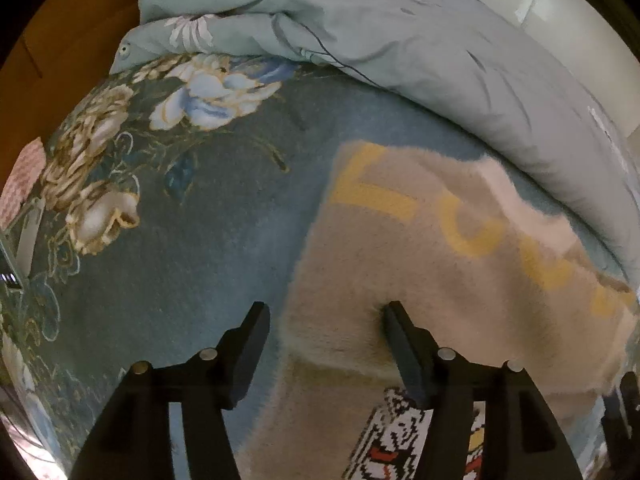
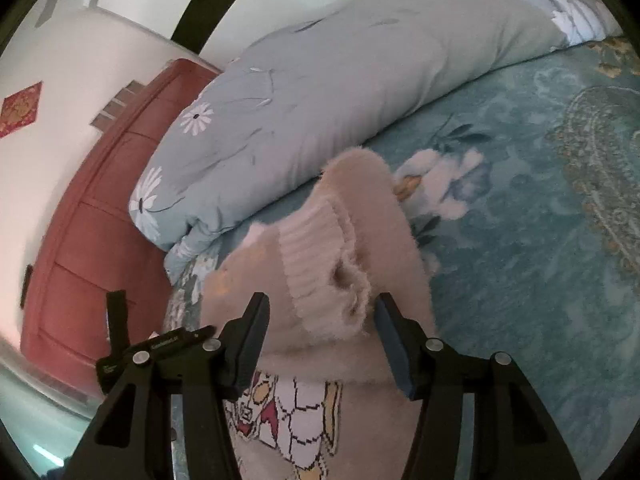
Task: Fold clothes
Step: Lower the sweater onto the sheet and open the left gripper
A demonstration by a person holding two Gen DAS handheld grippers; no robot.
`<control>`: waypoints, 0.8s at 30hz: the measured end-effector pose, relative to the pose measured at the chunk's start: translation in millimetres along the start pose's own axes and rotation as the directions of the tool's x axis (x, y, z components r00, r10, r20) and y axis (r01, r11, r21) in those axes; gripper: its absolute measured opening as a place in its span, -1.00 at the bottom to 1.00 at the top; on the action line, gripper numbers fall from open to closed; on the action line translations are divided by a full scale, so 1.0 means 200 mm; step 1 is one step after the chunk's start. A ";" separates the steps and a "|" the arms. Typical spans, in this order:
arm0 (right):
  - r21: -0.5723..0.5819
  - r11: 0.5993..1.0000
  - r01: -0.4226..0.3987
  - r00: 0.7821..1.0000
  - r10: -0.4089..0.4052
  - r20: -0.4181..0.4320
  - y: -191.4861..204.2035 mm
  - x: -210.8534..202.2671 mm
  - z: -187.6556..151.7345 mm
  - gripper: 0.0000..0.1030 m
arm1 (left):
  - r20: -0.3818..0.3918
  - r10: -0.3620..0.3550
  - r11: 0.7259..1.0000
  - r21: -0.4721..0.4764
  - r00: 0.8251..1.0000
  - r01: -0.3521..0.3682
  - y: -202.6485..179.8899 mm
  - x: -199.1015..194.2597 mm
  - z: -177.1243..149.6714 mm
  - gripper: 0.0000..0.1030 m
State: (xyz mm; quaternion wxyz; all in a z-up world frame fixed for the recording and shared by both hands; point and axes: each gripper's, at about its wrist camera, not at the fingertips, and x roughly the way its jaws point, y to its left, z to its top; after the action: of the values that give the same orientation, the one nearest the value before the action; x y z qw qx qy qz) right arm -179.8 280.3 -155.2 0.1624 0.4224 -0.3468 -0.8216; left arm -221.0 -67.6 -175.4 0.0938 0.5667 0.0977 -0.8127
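Note:
A fluffy cream sweater [image 1: 400,240] with yellow letters [image 1: 372,196] and a knitted cartoon patch [image 1: 396,432] lies on the blue flowered bedspread [image 1: 180,220]. My left gripper [image 1: 326,312] points down at the sweater's left edge. It is open: one finger is over the bedspread, the other rests on the fluffy cloth. In the right wrist view a sleeve [image 2: 372,200] is folded over the body, its ribbed cuff [image 2: 320,248] lying between the spread fingers of my right gripper [image 2: 320,304]. The pads do not squeeze the cuff. The cartoon patch [image 2: 304,408] shows below.
A rolled pale blue daisy-print duvet [image 1: 400,40] [image 2: 340,80] lies along the far side of the sweater. A reddish wooden panel [image 2: 92,220] stands past the bed's end. A pink checked item [image 1: 24,176] sits at the bed's left edge. Bare bedspread [image 2: 520,240] stretches to the right.

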 end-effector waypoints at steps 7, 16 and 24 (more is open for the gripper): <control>0.077 0.997 -0.032 0.999 0.035 -0.041 -0.06 0.10 0.00 0.10 | -0.018 -0.007 1.000 -0.010 1.000 0.006 0.01 0.02 -0.01 0.31; 0.117 0.987 -0.108 0.994 0.109 -0.004 -0.06 0.06 0.04 -0.79 | -0.033 0.026 1.000 -0.002 0.999 -0.026 -0.02 0.01 -0.01 0.34; 0.201 0.973 -0.115 0.993 0.109 0.042 -0.12 -0.08 0.07 -0.82 | 0.007 0.004 1.000 -0.002 1.000 -0.004 -0.07 -0.06 -0.02 0.35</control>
State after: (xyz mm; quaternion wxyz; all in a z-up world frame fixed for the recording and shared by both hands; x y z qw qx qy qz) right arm -181.0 311.2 -157.2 0.1594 0.4039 -0.4545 -0.7777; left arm -217.4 -52.9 -164.8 0.0965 0.5641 0.0971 -0.8143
